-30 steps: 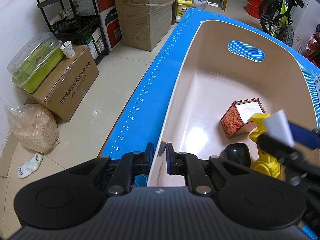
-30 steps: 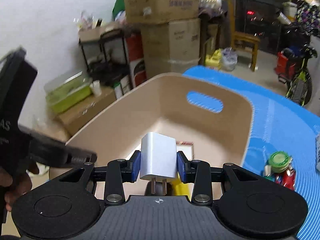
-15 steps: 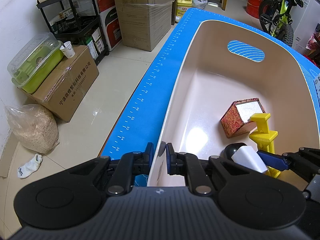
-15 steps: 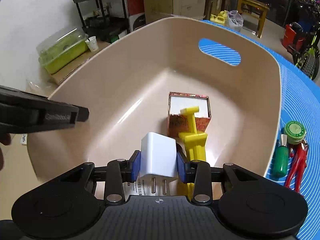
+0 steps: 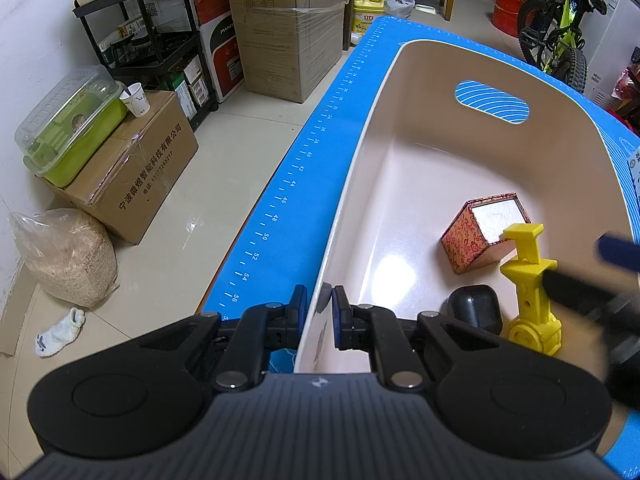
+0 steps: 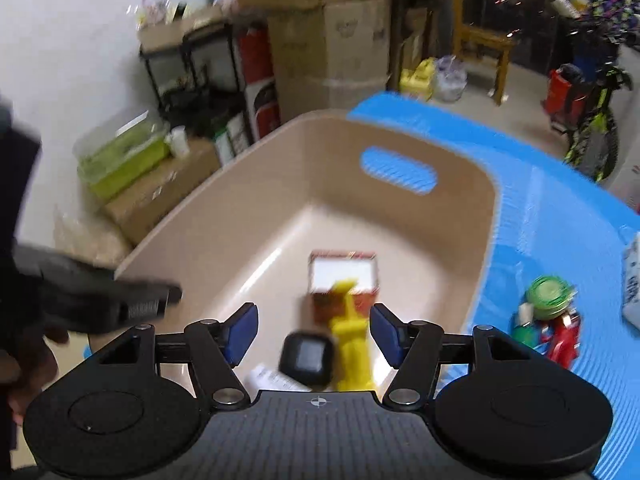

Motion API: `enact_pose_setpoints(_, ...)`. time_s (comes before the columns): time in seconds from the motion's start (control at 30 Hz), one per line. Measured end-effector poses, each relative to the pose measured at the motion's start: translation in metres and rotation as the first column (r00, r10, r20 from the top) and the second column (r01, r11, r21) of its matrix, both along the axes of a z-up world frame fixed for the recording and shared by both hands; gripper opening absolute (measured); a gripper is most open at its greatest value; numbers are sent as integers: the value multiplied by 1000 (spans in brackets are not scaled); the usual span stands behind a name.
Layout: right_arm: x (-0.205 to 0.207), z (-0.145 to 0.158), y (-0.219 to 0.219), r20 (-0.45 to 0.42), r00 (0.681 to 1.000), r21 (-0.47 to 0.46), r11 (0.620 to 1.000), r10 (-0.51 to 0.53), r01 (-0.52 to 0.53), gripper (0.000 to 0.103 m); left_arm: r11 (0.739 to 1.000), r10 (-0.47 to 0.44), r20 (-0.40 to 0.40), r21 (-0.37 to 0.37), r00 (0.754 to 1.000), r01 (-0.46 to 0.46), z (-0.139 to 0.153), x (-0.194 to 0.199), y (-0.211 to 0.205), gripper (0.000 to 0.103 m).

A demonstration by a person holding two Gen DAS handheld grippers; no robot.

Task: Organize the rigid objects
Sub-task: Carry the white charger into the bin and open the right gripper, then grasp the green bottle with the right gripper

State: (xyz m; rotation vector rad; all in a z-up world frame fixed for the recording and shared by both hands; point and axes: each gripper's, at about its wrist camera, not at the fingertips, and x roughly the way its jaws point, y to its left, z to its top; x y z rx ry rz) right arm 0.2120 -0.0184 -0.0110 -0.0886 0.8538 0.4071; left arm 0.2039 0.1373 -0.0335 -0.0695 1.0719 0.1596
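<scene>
The left claw (image 5: 320, 312) is clamped on the near rim of the beige bin (image 5: 400, 80), which sits on the blue mat (image 5: 304, 184) covering the worktop. The right claw (image 6: 312, 332) hangs above the bin with its jaws opening and nothing between them. In the bin lie a red box (image 5: 472, 240), a yellow clamp (image 5: 528, 280), a black case (image 5: 476, 308) and a white charger (image 6: 268, 378), the charger just beside the case. More items (image 6: 548, 320) lie on the mat right of the bin.

White charger (image 6: 269, 380) half hidden behind the tool body — right-wrist view motion-blurred.
</scene>
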Motion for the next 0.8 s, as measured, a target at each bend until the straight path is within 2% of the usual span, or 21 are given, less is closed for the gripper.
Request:
enact_pose_setpoints(0.17,4,16,-31,66,993,26,995,-96,95,70,1000,0,0,0,1000,0,0,0,0,15)
enact_pose_setpoints(0.37,18,14,-76,112,960,40,966,-257,254,70,1000,0,0,0,1000,0,0,0,0,15)
enact_pose_setpoints(0.43,23,7,-92,119,947,50,954,-299,295,70,1000,0,0,0,1000,0,0,0,0,15)
enact_pose_setpoints(0.57,35,-20,-121,71,930,83,931,-361,355,70,1000,0,0,1,1000,0,0,0,0,15)
enact_pose_setpoints(0.8,46,-70,-133,13,926,17,926,-377,377,66,1000,0,0,0,1000,0,0,0,0,15)
